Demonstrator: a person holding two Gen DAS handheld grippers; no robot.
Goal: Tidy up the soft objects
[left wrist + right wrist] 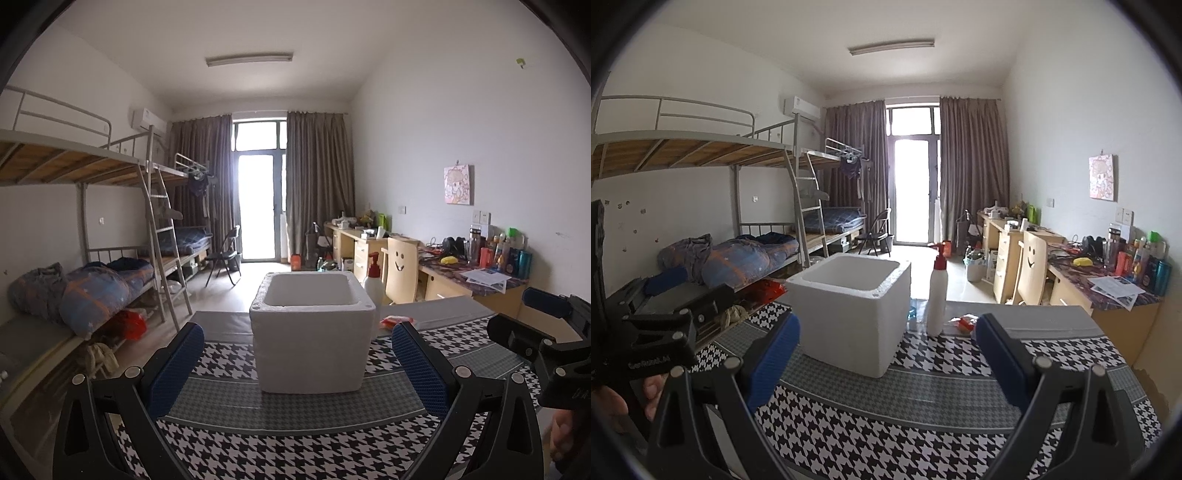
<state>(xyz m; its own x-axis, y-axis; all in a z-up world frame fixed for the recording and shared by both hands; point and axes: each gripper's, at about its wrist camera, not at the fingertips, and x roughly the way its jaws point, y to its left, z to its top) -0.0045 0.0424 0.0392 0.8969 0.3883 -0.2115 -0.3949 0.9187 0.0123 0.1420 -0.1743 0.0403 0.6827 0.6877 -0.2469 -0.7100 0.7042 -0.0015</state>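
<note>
Both claws are wide open and hold nothing: the left claw [297, 363] faces the white foam box [312, 332] in the middle of the surface [295, 454], and the right claw [886, 354] looks past its corner. The box stands upright with its open top up; it looks about square, so I cannot pick a long side. The small red soft packet [964, 323] lies flat just beside the tall white bottle [937, 295], so I think a reaching claw could bump the bottle and tip it over.
</note>
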